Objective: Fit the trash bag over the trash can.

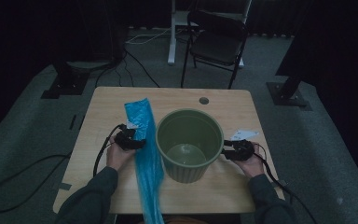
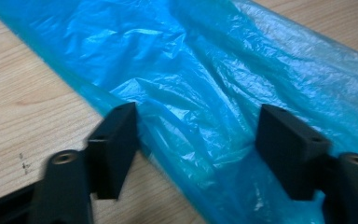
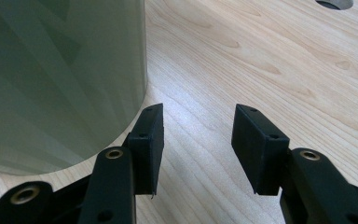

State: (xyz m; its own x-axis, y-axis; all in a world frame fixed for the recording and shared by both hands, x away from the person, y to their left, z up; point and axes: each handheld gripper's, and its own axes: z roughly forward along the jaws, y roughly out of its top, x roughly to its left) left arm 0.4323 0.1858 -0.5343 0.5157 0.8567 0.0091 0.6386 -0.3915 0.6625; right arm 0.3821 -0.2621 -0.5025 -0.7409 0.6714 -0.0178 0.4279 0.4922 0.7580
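Note:
A green plastic bin [image 1: 189, 144] stands upright in the middle of the wooden table [image 1: 242, 109]. A long blue plastic bag [image 1: 145, 154] lies flat to its left and hangs over the near edge. My left gripper [image 1: 133, 141] rests at the bag's left edge; in the left gripper view the jaws stand wide apart over the bag [image 2: 205, 88], with the gripper [image 2: 198, 140] open. My right gripper [image 1: 230, 150] sits just right of the bin, open [image 3: 198, 140], with bare table between the jaws and the bin wall [image 3: 60, 79] close at the left.
A black folding chair [image 1: 216, 42] and a white table leg [image 1: 171, 32] stand beyond the table. A cable hole [image 1: 203, 100] is near the table's far edge. Cables trail off both grippers; dark stands sit on the carpet at left and right.

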